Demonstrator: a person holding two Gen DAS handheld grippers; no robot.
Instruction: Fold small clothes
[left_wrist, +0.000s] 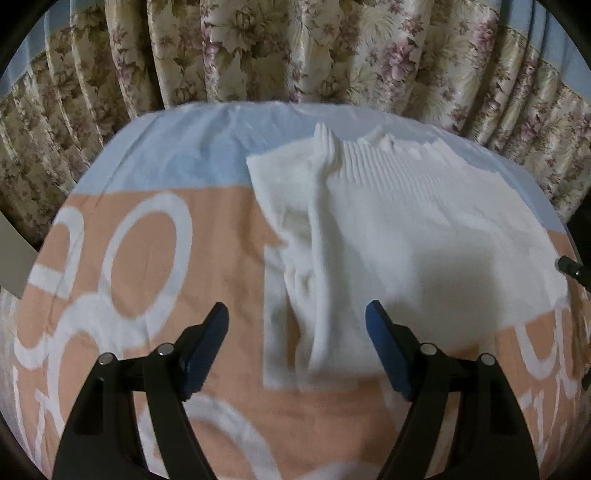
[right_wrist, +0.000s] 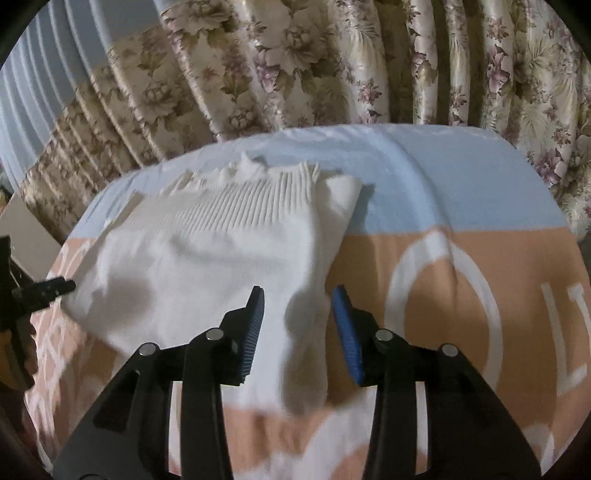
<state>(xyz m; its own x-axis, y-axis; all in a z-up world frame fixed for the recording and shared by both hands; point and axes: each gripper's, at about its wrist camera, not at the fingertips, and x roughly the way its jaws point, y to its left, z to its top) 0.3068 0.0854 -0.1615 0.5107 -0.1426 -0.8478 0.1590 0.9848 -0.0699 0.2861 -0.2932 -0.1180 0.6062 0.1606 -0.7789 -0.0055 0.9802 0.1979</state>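
Floral curtains (left_wrist: 295, 48) hang behind the worktop (left_wrist: 155, 288); both claws, left (left_wrist: 297, 325) and right (right_wrist: 297, 317), are released over the soft, limp white garment (left_wrist: 406, 236), best pinched at its edge.

Dim, soft-blurred, fisheye-warped edges

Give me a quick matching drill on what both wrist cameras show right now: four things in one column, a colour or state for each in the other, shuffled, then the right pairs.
Things:
1. white garment
2. curtain
3. left hand-held gripper
4. cloth under the garment

Colours or states:
A. floral print, hanging in folds behind
B. open, with nothing held
C. peach with white shapes, pale blue at the far end
D. lying spread out, ribbed band at the far edge

Pairs: 1-D, 2-A, 3-B, 4-C

The right hand-held gripper is open too.
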